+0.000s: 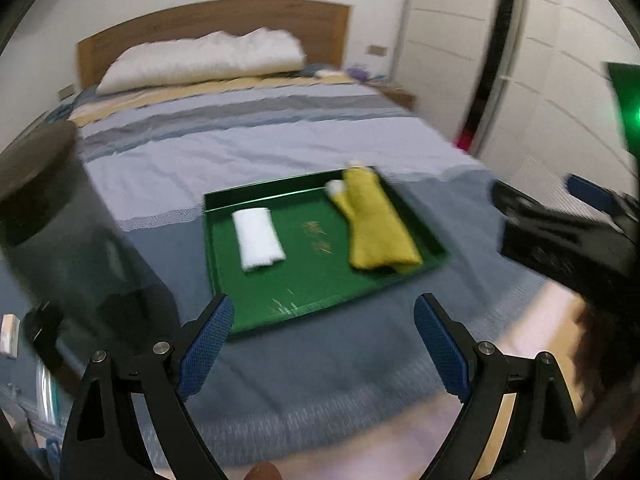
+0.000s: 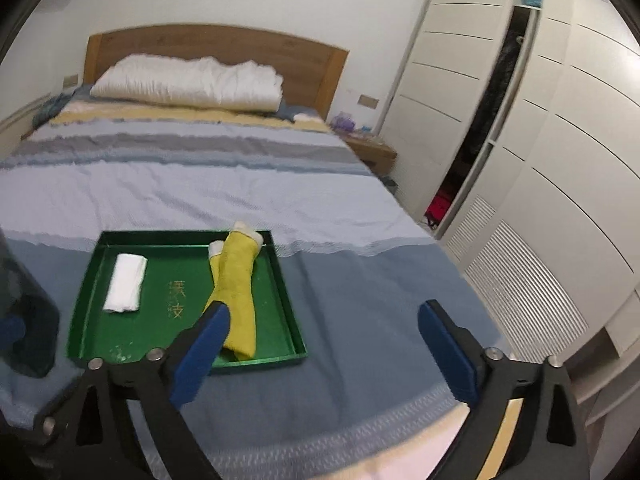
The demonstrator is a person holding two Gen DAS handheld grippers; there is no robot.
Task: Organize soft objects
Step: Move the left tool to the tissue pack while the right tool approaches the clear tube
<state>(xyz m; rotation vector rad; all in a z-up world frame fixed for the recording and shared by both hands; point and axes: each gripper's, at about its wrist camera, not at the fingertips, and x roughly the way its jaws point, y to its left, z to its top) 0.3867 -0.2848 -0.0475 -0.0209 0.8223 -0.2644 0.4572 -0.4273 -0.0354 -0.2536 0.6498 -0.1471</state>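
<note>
A green tray lies on the bed near its foot; it also shows in the right wrist view. In it lie a folded white cloth at the left and yellow socks with white toes at the right. My left gripper is open and empty, held above the blanket just before the tray's near edge. My right gripper is open and empty, above the blanket to the right of the tray; its body shows at the right of the left wrist view.
The bed has a blue striped blanket, a white pillow and a wooden headboard. A white wardrobe stands at the right with its door ajar. A nightstand is beside the bed. A dark blurred object is at the left.
</note>
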